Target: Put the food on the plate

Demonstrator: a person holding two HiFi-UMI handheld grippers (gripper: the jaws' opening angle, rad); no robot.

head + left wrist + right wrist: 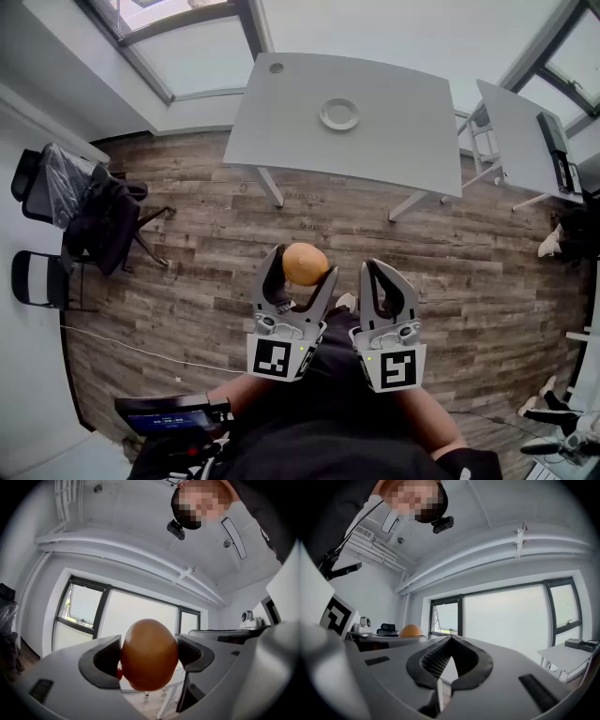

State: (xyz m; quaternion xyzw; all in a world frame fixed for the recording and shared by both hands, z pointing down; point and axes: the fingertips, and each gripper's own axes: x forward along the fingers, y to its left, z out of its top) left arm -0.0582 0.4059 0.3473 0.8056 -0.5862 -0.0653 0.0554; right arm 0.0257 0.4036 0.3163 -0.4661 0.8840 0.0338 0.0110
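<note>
Left gripper (301,267) jaws clamp the smooth orange-brown egg-shaped food (306,262); right gripper (379,270) jaws pressed together; round white plate (339,114) on grey desk (403,141)

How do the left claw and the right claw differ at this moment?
Opening: the left claw stands wide apart, while the right claw is closed tip to tip.
Load: the left claw clamps an orange-brown egg-shaped food item, while the right claw holds nothing.
Shared: both are grey and held side by side above the wood-plank floor.
</note>
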